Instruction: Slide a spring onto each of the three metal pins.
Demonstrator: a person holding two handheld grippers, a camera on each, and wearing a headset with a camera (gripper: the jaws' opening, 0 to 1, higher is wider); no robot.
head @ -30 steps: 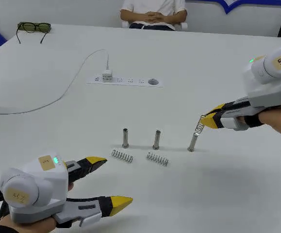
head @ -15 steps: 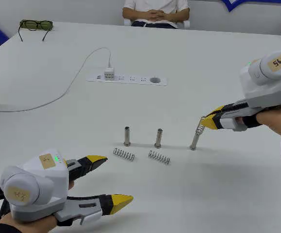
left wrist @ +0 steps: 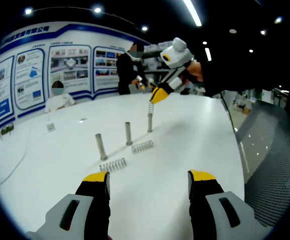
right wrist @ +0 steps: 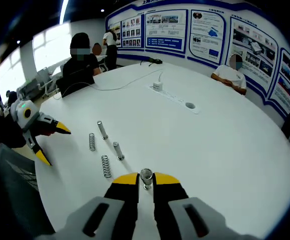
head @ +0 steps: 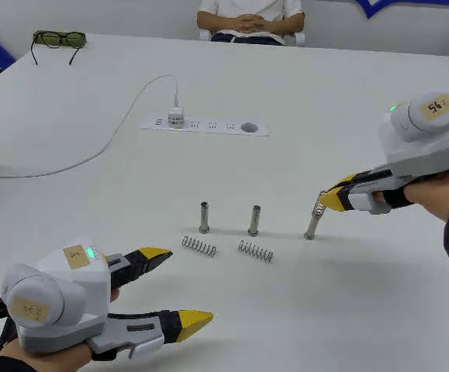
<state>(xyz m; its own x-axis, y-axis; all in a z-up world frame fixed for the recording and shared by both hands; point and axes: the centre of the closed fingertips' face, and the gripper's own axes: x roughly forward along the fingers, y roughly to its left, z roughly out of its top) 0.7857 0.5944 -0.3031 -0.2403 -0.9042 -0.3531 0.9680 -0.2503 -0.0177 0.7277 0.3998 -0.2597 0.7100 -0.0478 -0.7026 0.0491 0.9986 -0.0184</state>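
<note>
1. The right gripper (head: 326, 199) is clenched on a spring (head: 318, 208), off to one side of the middle pin (head: 253, 221).
2. That spring sits over the top of the end pin (head: 311, 226), which stands near the middle pin on the right gripper's side. Only the pin's upper part is covered.
3. The far pin (head: 204, 218) stands upright and bare on the middle pin's other side. The middle pin is bare too.
4. Two loose springs lie flat on the table (head: 364, 310). One (head: 255, 251) is just in front of the middle pin, the other (head: 199, 246) in front of the far pin.
5. The left gripper (head: 174, 285) is released, jaws wide, well apart from the middle pin on the person's side.
6. A power strip (head: 205, 125) lies beyond the middle pin, with a plug (head: 175, 118) and cable (head: 108, 143) in it.
</note>
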